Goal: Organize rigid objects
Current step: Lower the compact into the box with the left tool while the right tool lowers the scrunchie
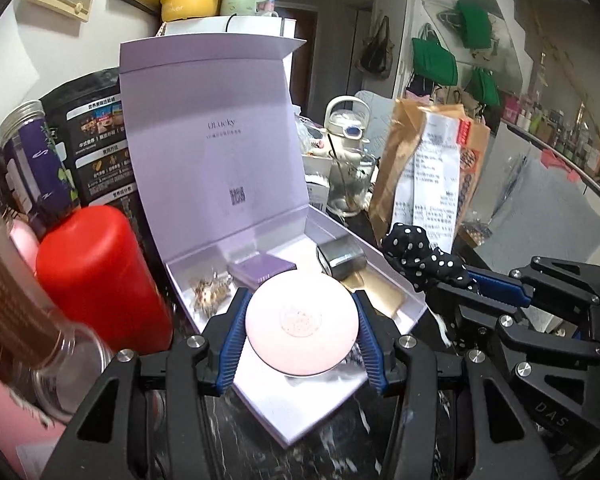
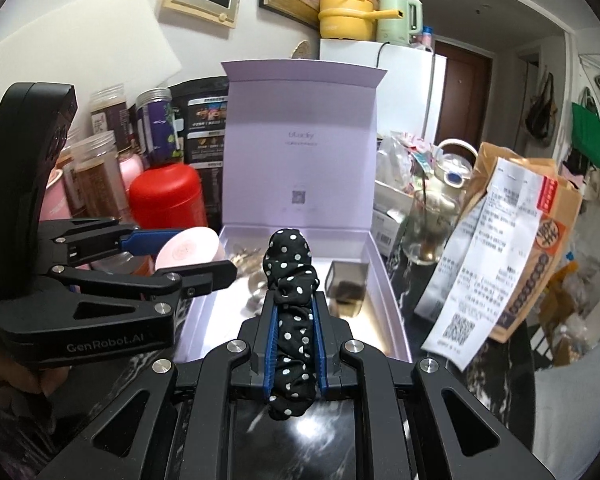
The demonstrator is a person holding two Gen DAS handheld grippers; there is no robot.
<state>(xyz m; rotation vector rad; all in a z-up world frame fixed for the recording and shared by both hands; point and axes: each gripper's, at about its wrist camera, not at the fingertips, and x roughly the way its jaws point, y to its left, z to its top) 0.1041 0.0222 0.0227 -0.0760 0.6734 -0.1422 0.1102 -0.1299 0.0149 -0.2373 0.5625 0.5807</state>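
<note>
My left gripper is shut on a round pink compact and holds it over the near end of an open lilac box. It also shows in the right wrist view. My right gripper is shut on a black polka-dot scrunchie, held at the box's near edge. It shows at the right of the left wrist view. Inside the box lie a purple case, a small metallic box, a gold card and a hair clip.
The box lid stands upright behind. A red canister, jars and a black pouch crowd the left. A glass pitcher and a paper bag with a receipt stand right on the dark marble counter.
</note>
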